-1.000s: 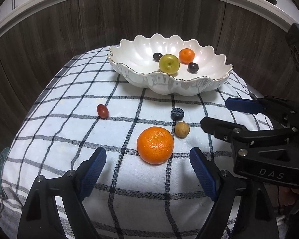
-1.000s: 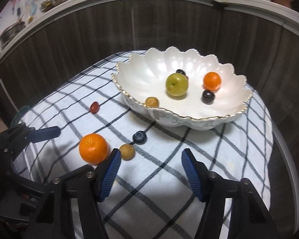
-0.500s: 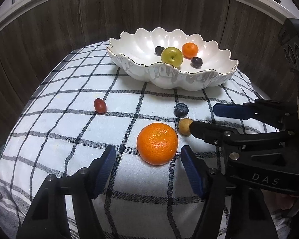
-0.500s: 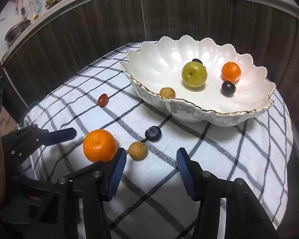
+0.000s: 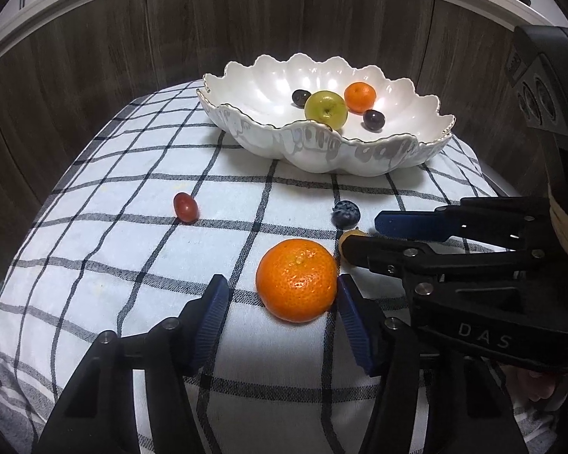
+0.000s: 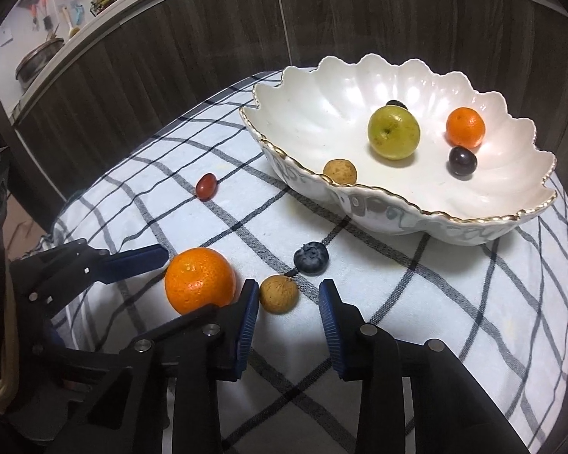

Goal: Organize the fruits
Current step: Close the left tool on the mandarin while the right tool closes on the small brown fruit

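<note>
Now the left gripper [image 5: 282,302], jaws just closing, brackets the big orange [image 5: 297,279] near the bowl [image 5: 322,151] without clamping it; beside that orange, the right gripper [image 6: 287,304], also closing, flanks the small brown fruit [image 6: 278,294], ungripped

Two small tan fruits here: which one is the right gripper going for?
The tan fruit on the cloth, between blueberry and big orange. The right gripper has been closing around it. The other one is in the bowl.

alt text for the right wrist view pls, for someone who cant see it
The right gripper, jaws closing, brackets a small tan fruit on a checked cloth, beside a blueberry and a large orange that the left gripper reaches for. Behind, a white bowl holds more fruit.
</note>
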Tool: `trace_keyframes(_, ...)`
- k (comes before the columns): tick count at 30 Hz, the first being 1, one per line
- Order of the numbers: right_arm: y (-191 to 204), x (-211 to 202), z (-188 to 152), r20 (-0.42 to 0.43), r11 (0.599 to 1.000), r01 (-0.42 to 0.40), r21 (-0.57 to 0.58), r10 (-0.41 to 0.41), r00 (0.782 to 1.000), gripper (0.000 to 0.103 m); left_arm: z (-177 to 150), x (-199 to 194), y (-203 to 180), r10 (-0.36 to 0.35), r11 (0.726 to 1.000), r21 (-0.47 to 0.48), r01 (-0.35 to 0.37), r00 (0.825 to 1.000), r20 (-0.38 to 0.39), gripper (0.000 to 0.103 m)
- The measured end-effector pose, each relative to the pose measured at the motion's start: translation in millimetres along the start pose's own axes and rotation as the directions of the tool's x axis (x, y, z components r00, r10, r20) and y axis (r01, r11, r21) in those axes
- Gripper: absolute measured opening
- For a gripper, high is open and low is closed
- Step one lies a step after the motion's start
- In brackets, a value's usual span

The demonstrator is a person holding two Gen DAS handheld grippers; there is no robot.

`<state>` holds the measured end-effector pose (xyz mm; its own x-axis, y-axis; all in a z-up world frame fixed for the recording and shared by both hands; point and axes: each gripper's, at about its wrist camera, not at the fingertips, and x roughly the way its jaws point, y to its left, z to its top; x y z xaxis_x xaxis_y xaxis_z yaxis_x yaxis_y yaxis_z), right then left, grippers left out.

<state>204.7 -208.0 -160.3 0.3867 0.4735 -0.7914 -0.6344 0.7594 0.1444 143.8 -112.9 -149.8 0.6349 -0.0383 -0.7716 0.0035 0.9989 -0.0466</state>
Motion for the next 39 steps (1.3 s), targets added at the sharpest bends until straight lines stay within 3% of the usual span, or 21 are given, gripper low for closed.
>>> trace_keyframes(5,-3,6,2,-0.019,0.998,-0.046,0.037,0.047,0.999,0.034,2,3,0,-0.048,0.999,0.014,0.048,0.999,-0.007,0.042)
trace_keyframes(8,-1,10,3,-0.031,0.996,-0.076,0.043,0.077,0.997,0.027,1,3,1,-0.053,0.998,0.015,0.053,0.999,-0.005,0.041)
trace_keyframes(13,3,11,3,-0.033,0.995,-0.083,0.051,0.084,0.996,0.026,2,3,2,-0.063,0.998,0.020,0.063,0.998,-0.005,0.039)
trace_keyframes(39,13,-25,1,0.044,0.996,0.027,0.089,-0.031,0.999,0.025,11,-29,16,-0.062,0.997,0.041,0.059,0.995,0.072,0.038)
